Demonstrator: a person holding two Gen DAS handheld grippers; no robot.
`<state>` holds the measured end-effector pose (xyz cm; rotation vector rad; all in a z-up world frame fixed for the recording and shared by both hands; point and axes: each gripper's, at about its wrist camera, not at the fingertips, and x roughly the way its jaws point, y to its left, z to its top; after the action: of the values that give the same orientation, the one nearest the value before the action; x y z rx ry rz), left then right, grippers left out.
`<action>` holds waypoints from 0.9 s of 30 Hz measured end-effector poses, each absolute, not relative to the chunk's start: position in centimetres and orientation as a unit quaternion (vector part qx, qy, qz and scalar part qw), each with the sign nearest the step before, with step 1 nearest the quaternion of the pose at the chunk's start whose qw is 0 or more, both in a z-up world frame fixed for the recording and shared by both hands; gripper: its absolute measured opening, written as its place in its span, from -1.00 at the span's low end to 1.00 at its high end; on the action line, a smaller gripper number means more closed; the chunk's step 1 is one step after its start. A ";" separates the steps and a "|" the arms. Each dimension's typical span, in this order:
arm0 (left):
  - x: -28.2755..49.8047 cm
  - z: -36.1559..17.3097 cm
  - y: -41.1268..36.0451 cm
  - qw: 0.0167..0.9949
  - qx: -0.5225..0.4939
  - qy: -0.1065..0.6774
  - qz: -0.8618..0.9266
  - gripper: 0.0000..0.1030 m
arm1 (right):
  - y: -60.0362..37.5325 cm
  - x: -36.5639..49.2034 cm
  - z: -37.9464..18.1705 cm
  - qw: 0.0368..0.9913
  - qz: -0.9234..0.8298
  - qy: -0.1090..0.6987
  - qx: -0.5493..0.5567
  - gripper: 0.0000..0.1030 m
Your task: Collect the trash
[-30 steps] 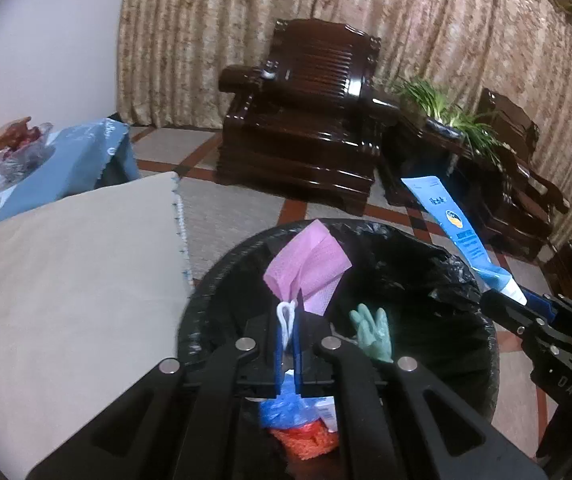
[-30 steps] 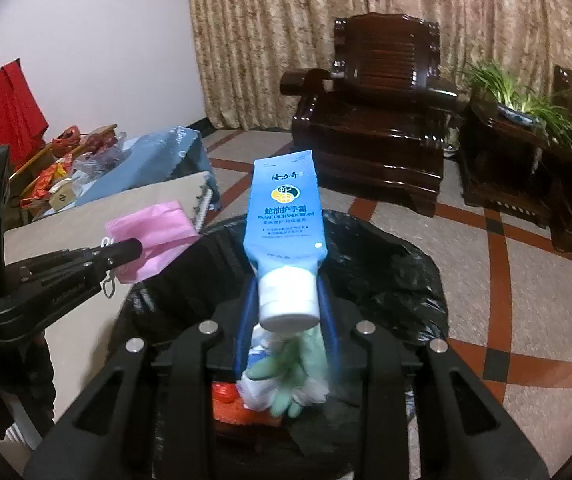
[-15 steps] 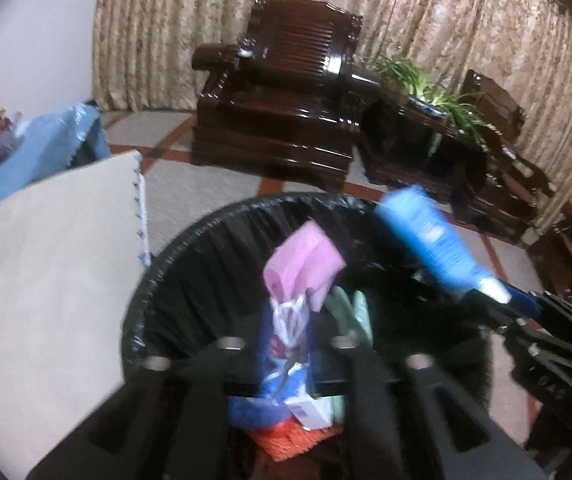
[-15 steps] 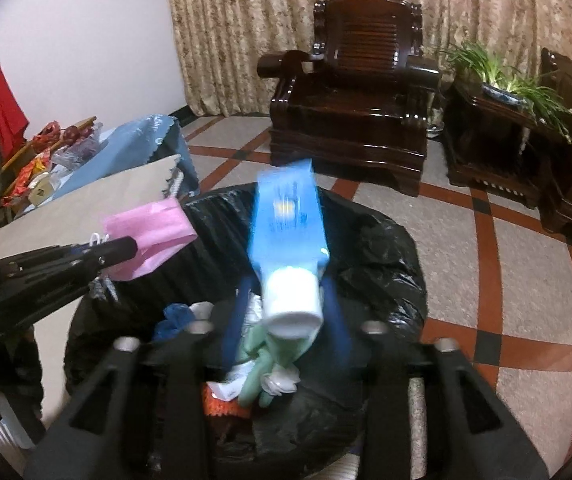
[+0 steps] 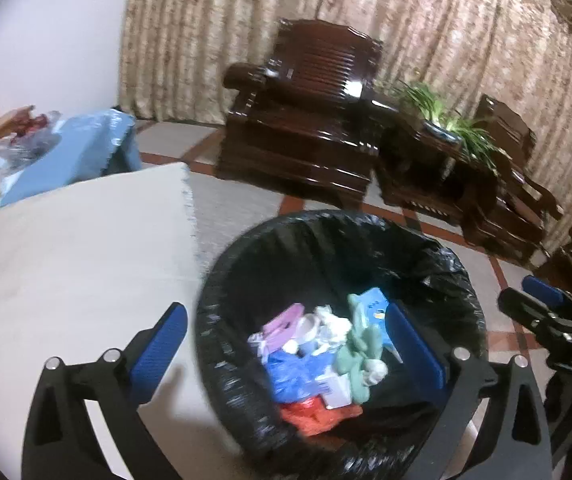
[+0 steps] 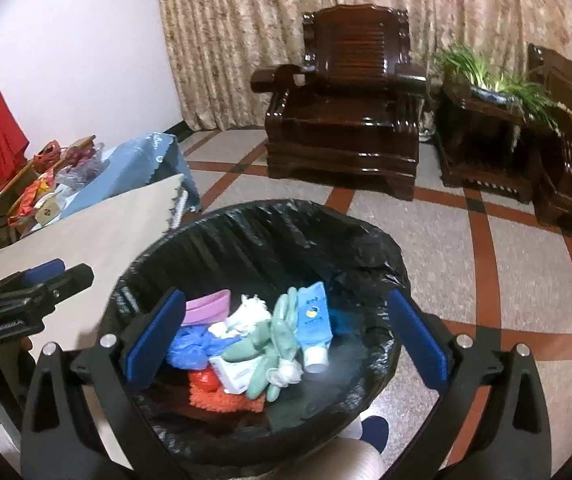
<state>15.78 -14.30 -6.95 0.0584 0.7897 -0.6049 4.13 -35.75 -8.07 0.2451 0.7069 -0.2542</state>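
A bin with a black liner point(image 5: 458, 264) point(image 6: 366, 232) stands right below both grippers. Inside it lie a pink mask point(image 5: 282, 322) point(image 6: 206, 308), a blue hand-cream tube point(image 6: 316, 320) point(image 5: 374, 308), a green glove point(image 6: 282, 340) point(image 5: 360, 344), a blue bag, white tissue and an orange scrap. My left gripper point(image 5: 286, 316) hovers over the bin's left side, jaws opening wide with nothing between them. My right gripper point(image 6: 286, 300) hangs over the bin's middle, its jaws also opening and empty. Each gripper shows at the edge of the other's view.
A beige-topped table point(image 5: 66, 260) abuts the bin on the left, and behind it a blue cloth point(image 5: 78, 152) carries snack packets. A dark wooden armchair point(image 6: 342, 112) and a plant stand point(image 6: 486, 128) stand by the curtain. A dark shoe point(image 6: 374, 432) shows beneath the bin.
Both grippers have opened. The pink mask dropped from the left gripper and the blue tube from the right, and both now lie in the bin.
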 end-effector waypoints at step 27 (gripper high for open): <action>7.7 1.1 -3.6 0.932 0.019 0.323 -0.164 0.88 | -24.5 2.1 2.2 0.954 -0.025 0.294 0.052 0.90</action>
<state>7.73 -3.64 1.12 0.0384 0.6606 -0.3358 2.06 -24.48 2.19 0.1058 0.5965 -0.0510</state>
